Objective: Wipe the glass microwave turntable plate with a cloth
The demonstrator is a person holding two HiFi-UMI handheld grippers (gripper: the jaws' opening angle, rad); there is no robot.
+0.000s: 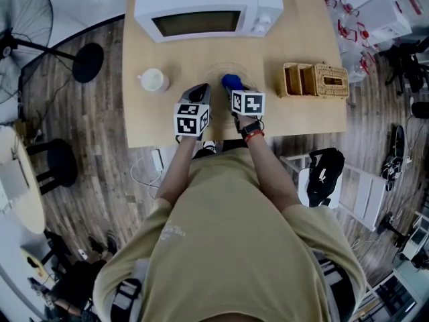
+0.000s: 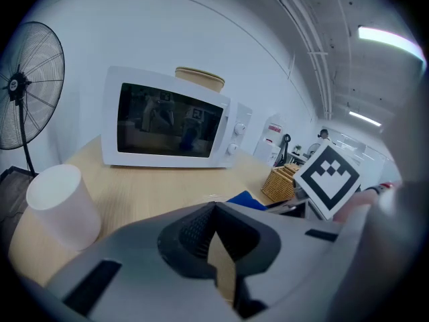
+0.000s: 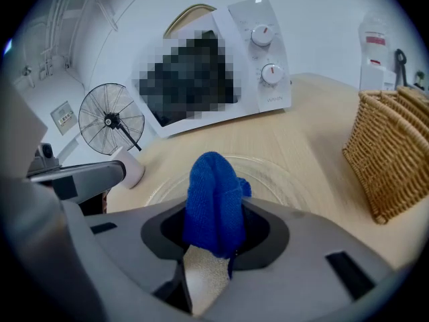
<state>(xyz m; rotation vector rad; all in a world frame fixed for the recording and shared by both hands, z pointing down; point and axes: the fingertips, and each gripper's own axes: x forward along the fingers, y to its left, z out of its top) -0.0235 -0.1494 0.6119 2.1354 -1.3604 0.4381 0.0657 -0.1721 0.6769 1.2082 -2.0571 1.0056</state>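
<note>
Pale wooden desk [image 1: 301, 123] carries a white microwave oven [image 1: 201, 9] at 12 o'clock, its back cut off by the head view's edge. At centre lies the clear glass turntable plate [image 3: 281, 180], faint from above and its near rim hidden behind the grippers. The right gripper [image 1: 236, 91] hangs over the plate, jaws clamped on a bunched blue cloth [image 3: 214, 200]. The left gripper [image 2: 214, 210], at the plate's 8 o'clock, has its jaws closed on nothing. A white cup [image 1: 153, 80] stands at 9 o'clock, a wicker basket [image 1: 315, 80] at 3 o'clock.
</note>
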